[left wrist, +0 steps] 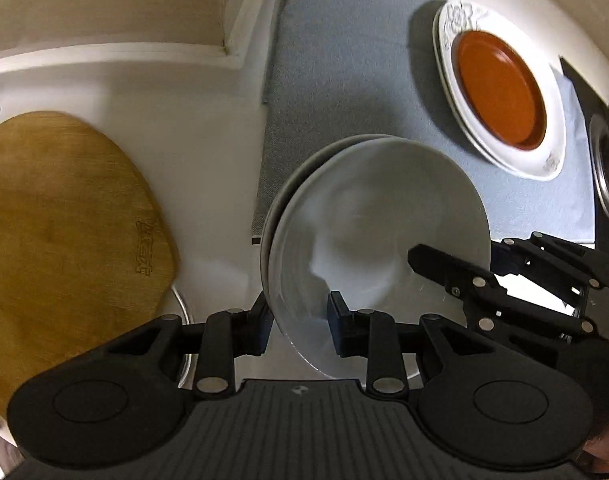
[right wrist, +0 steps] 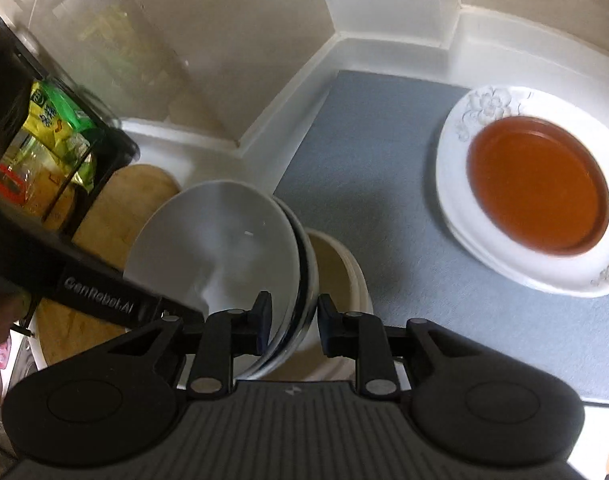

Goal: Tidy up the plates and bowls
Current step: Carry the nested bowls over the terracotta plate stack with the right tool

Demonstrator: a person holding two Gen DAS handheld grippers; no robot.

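Two stacked white bowls (left wrist: 376, 216) are held tilted above the counter between both grippers. My left gripper (left wrist: 300, 320) is shut on the near rim of the bowls. My right gripper (right wrist: 292, 320) is shut on the opposite rim of the same bowls (right wrist: 212, 236); it also shows in the left wrist view (left wrist: 464, 264). A cream bowl (right wrist: 336, 264) stands just behind the held bowls. On the grey mat (left wrist: 344, 60) an orange plate (left wrist: 500, 92) lies on stacked white flowered plates (left wrist: 552, 160); the same orange plate (right wrist: 536, 180) shows in the right wrist view.
A wooden cutting board (left wrist: 64, 232) lies on the white counter at the left. A black rack (right wrist: 44, 152) with food packets stands by the wall. A stove burner (left wrist: 608, 168) is at the far right. The wall corner (right wrist: 384, 0) borders the mat.
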